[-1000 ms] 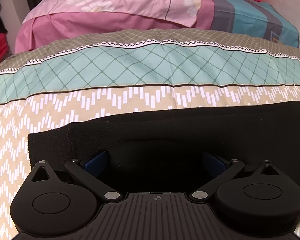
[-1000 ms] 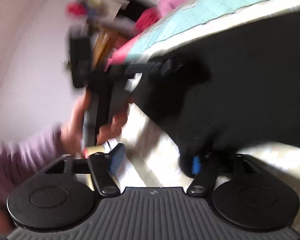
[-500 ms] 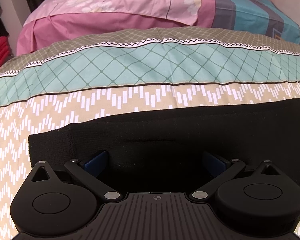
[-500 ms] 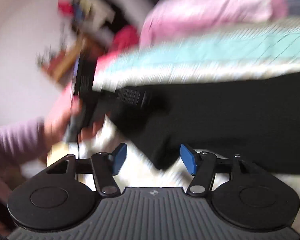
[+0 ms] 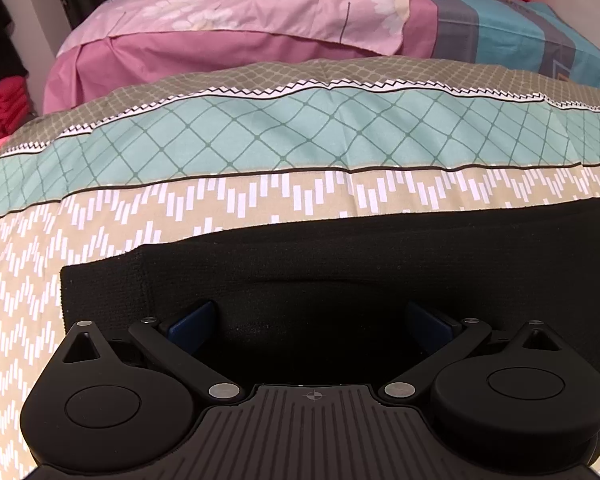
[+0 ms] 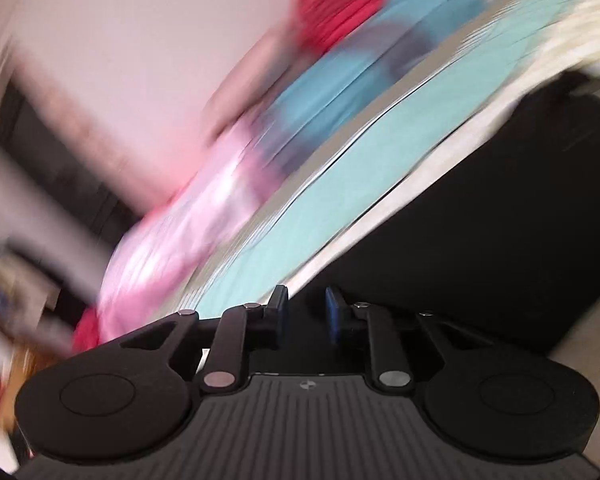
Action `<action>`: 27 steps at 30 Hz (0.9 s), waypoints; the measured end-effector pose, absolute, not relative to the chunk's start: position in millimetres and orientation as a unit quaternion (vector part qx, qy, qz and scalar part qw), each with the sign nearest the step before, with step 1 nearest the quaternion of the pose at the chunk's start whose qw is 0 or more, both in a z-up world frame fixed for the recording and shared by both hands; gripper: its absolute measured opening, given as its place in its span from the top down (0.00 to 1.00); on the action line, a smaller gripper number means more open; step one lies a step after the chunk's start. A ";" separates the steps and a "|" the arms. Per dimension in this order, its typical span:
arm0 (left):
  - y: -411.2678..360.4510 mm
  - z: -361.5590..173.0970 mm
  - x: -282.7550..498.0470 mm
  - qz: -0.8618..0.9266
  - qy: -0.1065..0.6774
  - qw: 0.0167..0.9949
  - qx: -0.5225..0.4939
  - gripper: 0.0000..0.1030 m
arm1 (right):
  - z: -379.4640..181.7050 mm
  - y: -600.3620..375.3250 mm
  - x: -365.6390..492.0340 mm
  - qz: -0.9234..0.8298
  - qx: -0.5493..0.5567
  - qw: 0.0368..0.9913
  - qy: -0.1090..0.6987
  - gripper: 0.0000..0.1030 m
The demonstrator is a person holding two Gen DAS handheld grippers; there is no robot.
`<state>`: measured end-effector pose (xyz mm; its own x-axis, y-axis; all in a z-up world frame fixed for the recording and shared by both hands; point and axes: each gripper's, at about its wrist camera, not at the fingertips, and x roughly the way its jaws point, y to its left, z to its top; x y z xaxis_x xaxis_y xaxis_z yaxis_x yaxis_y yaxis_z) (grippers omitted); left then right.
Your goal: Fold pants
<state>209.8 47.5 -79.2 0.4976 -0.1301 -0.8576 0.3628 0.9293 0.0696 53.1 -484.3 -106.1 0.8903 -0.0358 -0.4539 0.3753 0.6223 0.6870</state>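
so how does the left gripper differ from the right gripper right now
The left gripper has its jaws spread wide, while the right gripper has its jaws drawn close together with only a narrow gap. The left wrist view is sharp and level over the black pants; the right wrist view is motion-blurred and tilted against the bed. Both have blue pads and point at the pants.

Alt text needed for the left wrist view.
The open left gripper rests over black pants lying flat on a patterned bedspread, its blue pads spread wide. Pink bedding lies beyond.
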 end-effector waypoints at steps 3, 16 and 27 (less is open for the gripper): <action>46.1 -79.9 209.7 -0.140 0.479 0.858 0.123 0.00 | -105.3 -511.3 41.6 -0.203 0.439 0.860 0.161 0.77; 41.5 -80.2 212.1 -0.122 0.484 0.857 0.130 0.00 | -113.4 -563.8 36.5 -0.259 0.407 0.859 0.173 1.00; 30.3 -57.1 204.1 -0.093 0.500 0.854 0.109 0.00 | -108.5 -532.3 32.2 -0.161 0.394 0.877 0.224 0.65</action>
